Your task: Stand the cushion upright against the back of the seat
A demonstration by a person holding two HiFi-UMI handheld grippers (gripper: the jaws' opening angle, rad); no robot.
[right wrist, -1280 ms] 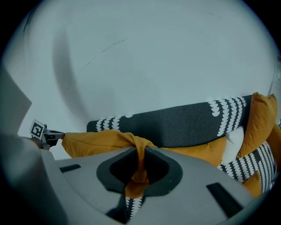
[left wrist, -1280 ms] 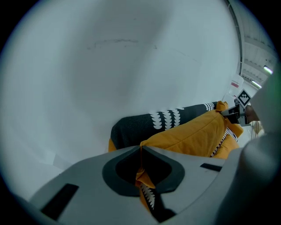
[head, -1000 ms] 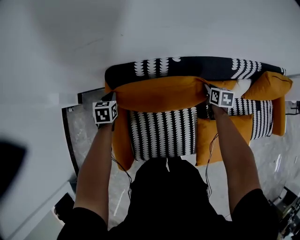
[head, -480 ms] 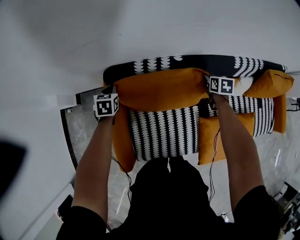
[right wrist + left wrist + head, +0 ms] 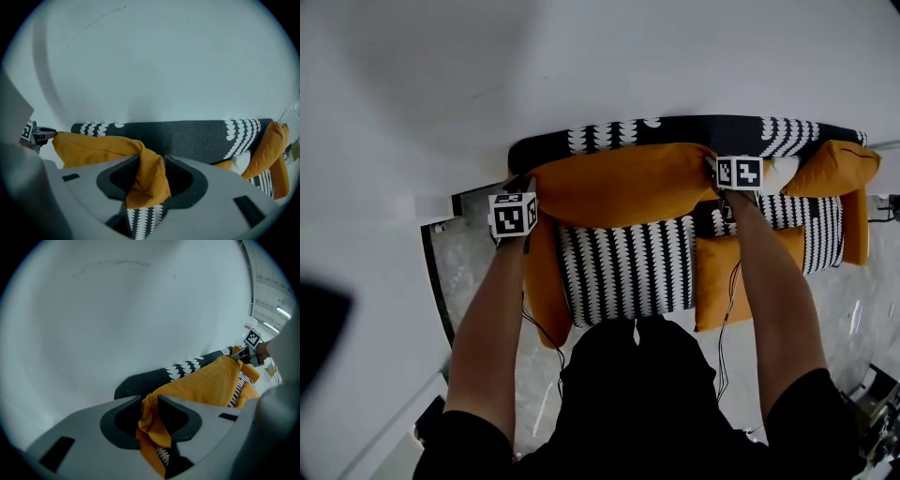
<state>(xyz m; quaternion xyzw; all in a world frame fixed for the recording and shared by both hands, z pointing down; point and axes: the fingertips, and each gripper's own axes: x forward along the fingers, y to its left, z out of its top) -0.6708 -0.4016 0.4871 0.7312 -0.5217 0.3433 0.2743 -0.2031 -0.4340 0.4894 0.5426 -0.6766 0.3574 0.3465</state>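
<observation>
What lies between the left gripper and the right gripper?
The orange cushion fills the whole stretch, seen in the head view; its corners sit between the jaws of the left gripper and right gripper, which have just been opening.

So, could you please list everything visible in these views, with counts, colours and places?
sofa back: one, black with white pattern, against the wall
large cushion: one, orange, set along the sofa back
small cushion: one, orange, at the sofa's right end
seat pads: two, black-and-white striped, on the seat
flat cushion: one, orange, between the seat pads
wall: one, white, behind the sofa
floor: one, grey, around the sofa
left gripper: one, grey, jaws have just been opening, cushion corner between them
right gripper: likewise, at the cushion's other corner
forearms: two, bare, behind the grippers
</observation>
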